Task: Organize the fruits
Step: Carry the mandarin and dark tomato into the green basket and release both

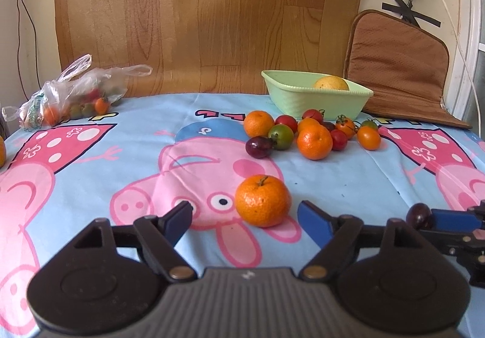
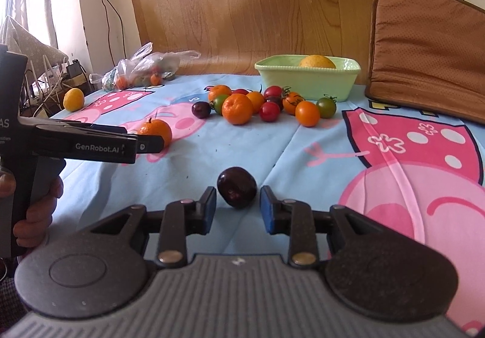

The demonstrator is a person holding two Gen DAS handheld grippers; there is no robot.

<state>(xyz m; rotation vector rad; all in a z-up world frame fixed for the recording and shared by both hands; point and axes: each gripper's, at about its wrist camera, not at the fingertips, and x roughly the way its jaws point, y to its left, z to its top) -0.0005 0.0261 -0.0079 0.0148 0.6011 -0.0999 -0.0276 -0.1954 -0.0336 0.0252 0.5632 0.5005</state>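
— On the cloth [image 1: 121, 132], where's the fruit?
— Tangerine [image 1: 262, 201] sits between the wide-open left gripper [image 1: 245, 210]; plum [image 2: 237, 191] lies just ahead of the right gripper [image 2: 238, 206], jaws apart, untouched.

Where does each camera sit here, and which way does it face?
Left wrist: on the left tongs, looking forward and slightly down across the cartoon tablecloth at a mandarin between its open fingers; the right tongs' tip enters at right.
Right wrist: on the right tongs, aimed likewise at a dark plum between its fingers; the left tongs and a hand show at left.
Shared: mandarin, plum, green basin, fruit pile, plastic bag.
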